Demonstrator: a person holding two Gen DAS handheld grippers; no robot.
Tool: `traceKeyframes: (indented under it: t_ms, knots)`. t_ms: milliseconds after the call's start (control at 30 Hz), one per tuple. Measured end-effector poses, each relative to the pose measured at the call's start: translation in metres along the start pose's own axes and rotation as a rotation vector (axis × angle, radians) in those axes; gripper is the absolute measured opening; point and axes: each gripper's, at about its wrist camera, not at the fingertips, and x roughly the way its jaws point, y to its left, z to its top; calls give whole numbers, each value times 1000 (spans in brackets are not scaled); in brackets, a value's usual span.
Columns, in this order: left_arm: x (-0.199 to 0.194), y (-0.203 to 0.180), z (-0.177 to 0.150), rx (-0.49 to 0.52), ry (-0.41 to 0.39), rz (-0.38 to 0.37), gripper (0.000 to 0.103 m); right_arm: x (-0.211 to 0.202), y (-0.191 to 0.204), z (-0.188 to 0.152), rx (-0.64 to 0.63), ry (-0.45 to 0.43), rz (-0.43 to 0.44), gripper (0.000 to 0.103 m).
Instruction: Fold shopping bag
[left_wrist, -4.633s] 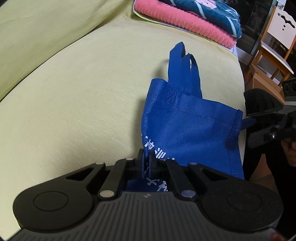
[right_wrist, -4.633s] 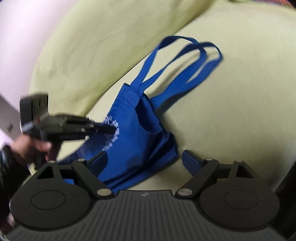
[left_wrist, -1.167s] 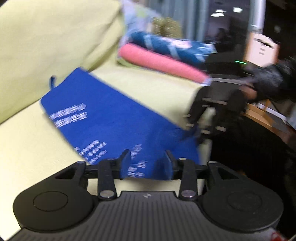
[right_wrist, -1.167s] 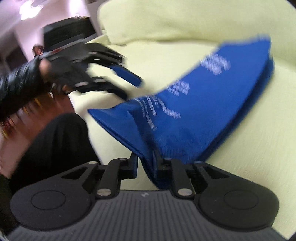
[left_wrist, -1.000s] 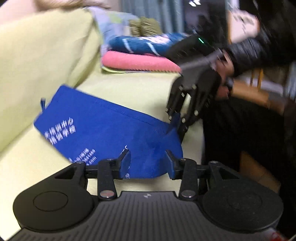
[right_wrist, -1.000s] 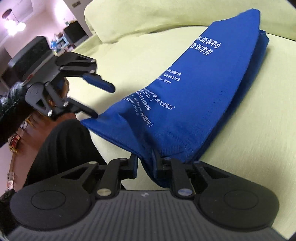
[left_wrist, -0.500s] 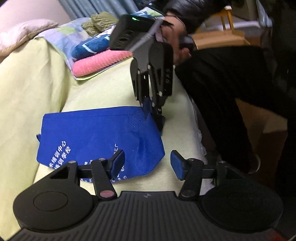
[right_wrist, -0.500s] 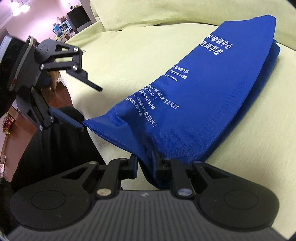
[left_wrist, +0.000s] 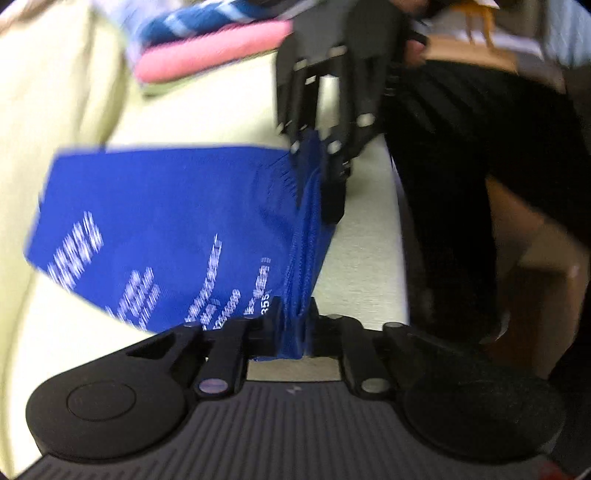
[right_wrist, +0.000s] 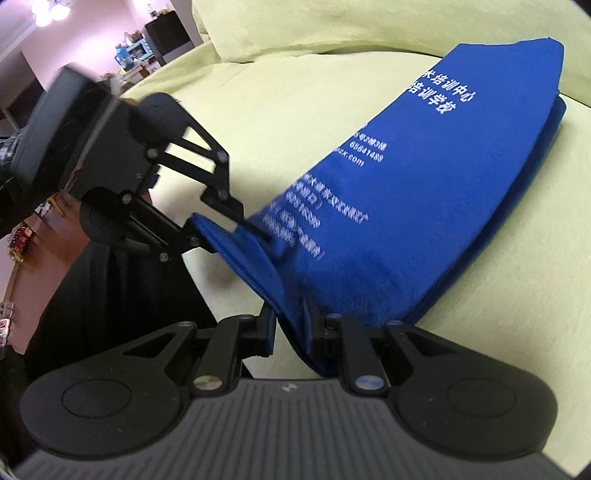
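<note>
One blue bag lies folded flat on the yellow-green sofa, with two grippers at its near edge. The left gripper is closing, bag fabric already pinched between its pads; the right gripper is clamped on the other corner. Only the left view shows two folded towels behind the bag; only the right view shows a shelf beyond it.
</note>
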Motion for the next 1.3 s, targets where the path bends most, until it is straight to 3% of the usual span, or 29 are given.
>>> traceKeyframes:
  t_ms: [167,300,400,500,567,700,800,900,1000,1067,1167,1300]
  knots:
    - [3,28,-15,-262,-33,-112,9,-8,1,-7,-44,-70,-28,14]
    - [8,50,-26,-419,-58,-211,11,-13,-14,-15,81,-109,-38,14]
    - [10,56,-34,-484,-81,-238,16,-10,-28,-21,220,-123,-53,10]
    - [5,48,-35,-479,-84,-195,22,-7,-28,-20,259,-126,-79,5]
    - [-3,39,-33,-441,-64,-140,27,-5,-26,-15,240,-110,-105,3]
    - [-29,19,-30,-289,-29,15,27,-1,-23,-5,217,-65,-139,3]
    - [-47,-9,-16,-95,-54,136,31,0,-21,-1,215,-36,-153,3]
    - [-39,-46,-2,187,-31,230,54,0,-23,2,235,-17,-156,3]
    - [-10,-75,6,422,46,292,55,1,-25,5,254,-1,-152,3]
    - [9,-84,7,519,99,322,55,3,-26,7,260,10,-155,3]
    - [30,-86,6,571,158,329,55,5,-27,12,264,31,-158,2]
    - [31,-76,5,505,170,331,57,9,-33,22,266,78,-143,1]
